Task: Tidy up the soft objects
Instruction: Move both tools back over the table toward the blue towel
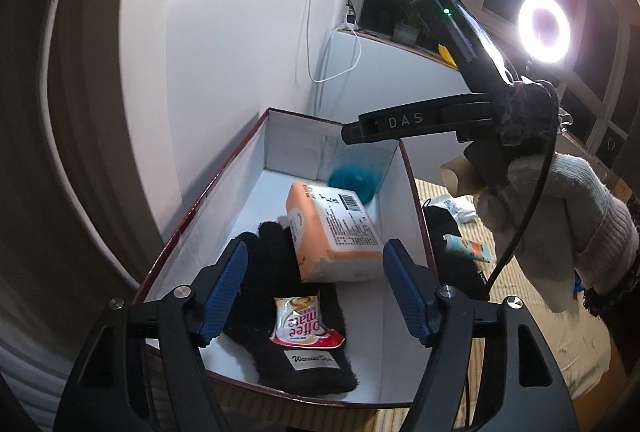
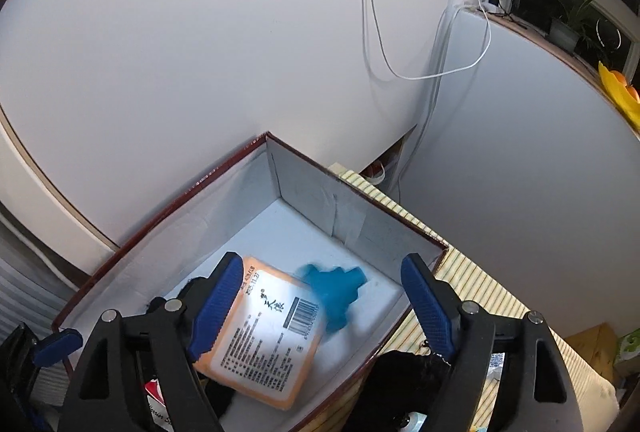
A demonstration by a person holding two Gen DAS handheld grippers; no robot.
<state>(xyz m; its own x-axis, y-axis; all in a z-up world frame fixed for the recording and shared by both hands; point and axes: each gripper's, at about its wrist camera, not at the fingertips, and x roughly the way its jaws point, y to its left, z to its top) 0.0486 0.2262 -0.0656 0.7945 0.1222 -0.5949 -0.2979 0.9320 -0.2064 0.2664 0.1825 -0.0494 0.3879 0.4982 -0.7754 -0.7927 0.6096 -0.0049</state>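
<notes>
Both the left gripper (image 1: 314,290) and right gripper (image 2: 324,306) were seen spread and empty over the box (image 2: 168,208), blue soft item (image 2: 334,292) apparently just dropped; another pickup was judged next.

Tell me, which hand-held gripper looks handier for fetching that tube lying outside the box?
Probably the right hand-held gripper: it is open and empty, on the box's side nearest the tube. The left hand-held gripper hovers over the black glove, farther off.

In my white-lined cardboard box (image 1: 280,136), a black fuzzy knit glove (image 1: 280,312) lies flat by the near edge, a coffee-creamer sachet (image 1: 306,320) resting on it. The orange tissue pack (image 2: 264,332) sits mid-floor (barcode up); a blurred teal soft object (image 2: 332,292) lies beside it, nearer the far wall.
</notes>
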